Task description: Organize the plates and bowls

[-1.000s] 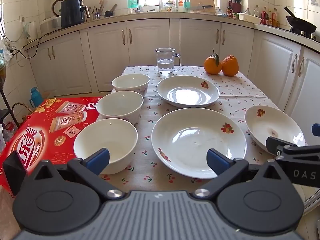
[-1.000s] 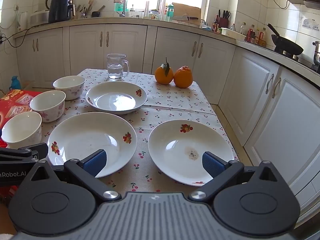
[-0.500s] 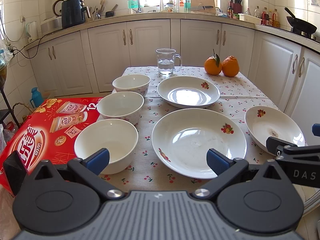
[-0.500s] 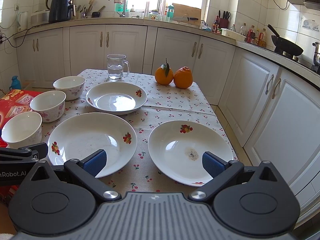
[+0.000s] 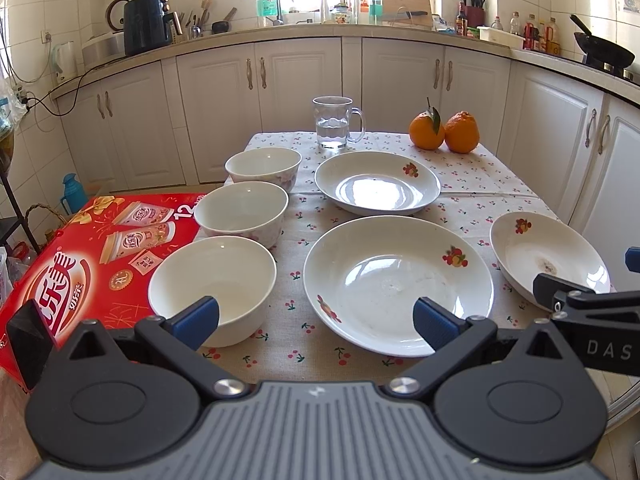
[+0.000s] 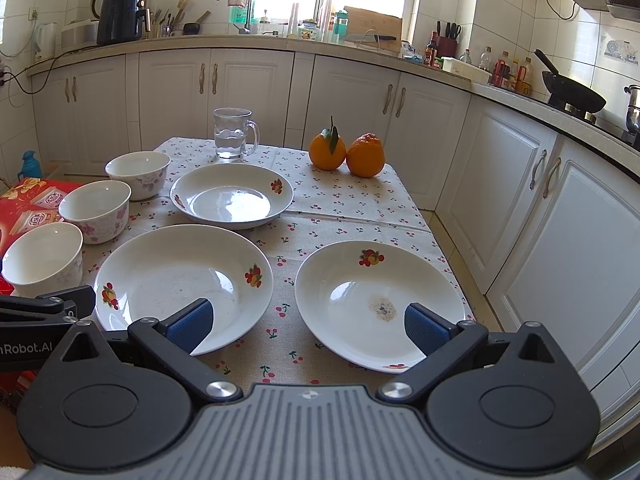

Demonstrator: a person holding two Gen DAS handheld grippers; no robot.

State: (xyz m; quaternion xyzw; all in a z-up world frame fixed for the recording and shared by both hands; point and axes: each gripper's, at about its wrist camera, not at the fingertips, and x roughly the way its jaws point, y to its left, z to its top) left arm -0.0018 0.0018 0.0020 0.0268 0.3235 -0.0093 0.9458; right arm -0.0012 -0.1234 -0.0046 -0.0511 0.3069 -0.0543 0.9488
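Three white bowls stand in a row at the table's left: near (image 5: 214, 280), middle (image 5: 241, 210), far (image 5: 263, 166). Three white plates with fruit prints lie beside them: a large near plate (image 5: 398, 280), a far plate (image 5: 376, 182) and a right plate (image 6: 380, 300) with a small stain. My left gripper (image 5: 316, 318) is open and empty, above the front edge between the near bowl and the large plate. My right gripper (image 6: 307, 324) is open and empty, between the large plate (image 6: 182, 280) and the right plate.
A glass mug of water (image 5: 334, 122) and two oranges (image 5: 444, 130) stand at the table's far end. A red carton (image 5: 92, 256) lies left of the table. White kitchen cabinets (image 6: 520, 184) run along the back and right.
Both grippers have stayed nearly still; the left view has shifted only slightly. Nothing on the table has moved.
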